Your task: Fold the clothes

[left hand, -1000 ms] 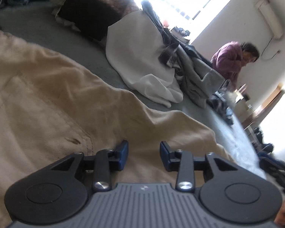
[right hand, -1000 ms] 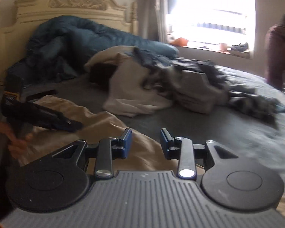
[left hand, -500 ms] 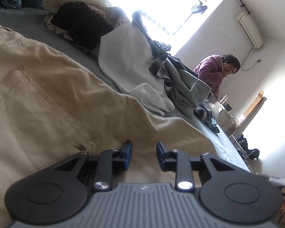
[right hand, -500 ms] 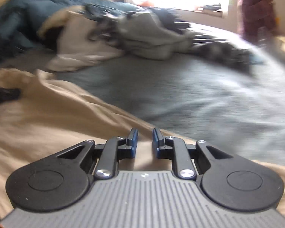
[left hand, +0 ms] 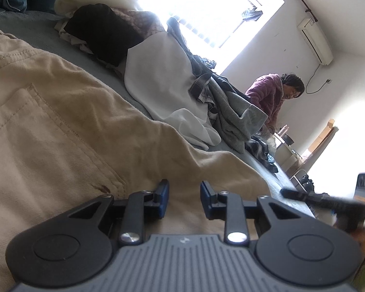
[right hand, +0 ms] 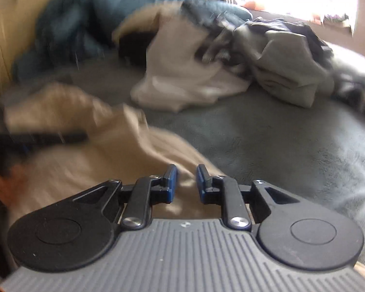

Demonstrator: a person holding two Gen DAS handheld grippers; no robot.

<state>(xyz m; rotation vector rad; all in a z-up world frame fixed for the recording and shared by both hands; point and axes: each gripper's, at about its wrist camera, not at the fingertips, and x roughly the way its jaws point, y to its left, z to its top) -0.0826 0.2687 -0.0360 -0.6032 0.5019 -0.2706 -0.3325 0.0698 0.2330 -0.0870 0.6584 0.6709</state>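
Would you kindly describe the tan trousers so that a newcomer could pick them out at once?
Start at the grey-blue bed cover. The heap of white, grey and dark clothes lies toward the window; the tan trousers are spread flat in front of it, under both claws. Their sandy twill, stitched patch pocket and small dark stain set them apart.

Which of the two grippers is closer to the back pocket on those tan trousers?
Left. The left gripper hangs open over the tan trousers, right beside the pocket corner. The right gripper is at the trousers' edge near the grey bedcover; no pocket shows in its view.
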